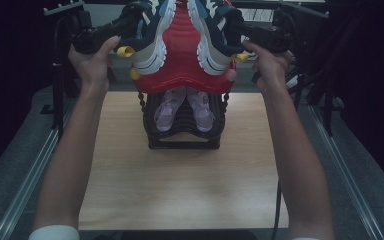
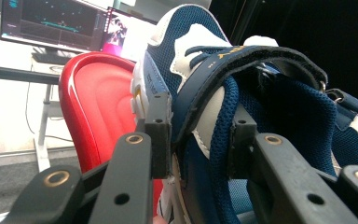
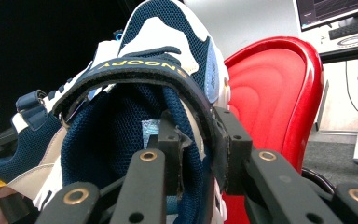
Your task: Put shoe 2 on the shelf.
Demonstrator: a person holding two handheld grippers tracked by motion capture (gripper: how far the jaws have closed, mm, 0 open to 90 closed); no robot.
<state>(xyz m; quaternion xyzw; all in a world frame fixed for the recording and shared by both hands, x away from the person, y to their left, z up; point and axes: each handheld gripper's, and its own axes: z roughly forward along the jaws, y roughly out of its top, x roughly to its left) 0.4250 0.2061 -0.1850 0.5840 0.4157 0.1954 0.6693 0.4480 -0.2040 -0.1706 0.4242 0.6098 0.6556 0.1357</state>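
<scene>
Shoes rode high at the far end, above the tabletop [image 1: 180,185]: my left fingers [image 2: 161,140] pinched the left shoe [image 1: 152,35] by its collar, my right fingers [image 3: 168,149] the right shoe [image 1: 212,35], both fairly narrow. The red tray [image 1: 182,55] sat between them. Edge grips risked a shoe twisting out and knocking it onto the rack [image 1: 182,135]. One strap [image 3: 140,65] read "SNOOPY".
</scene>
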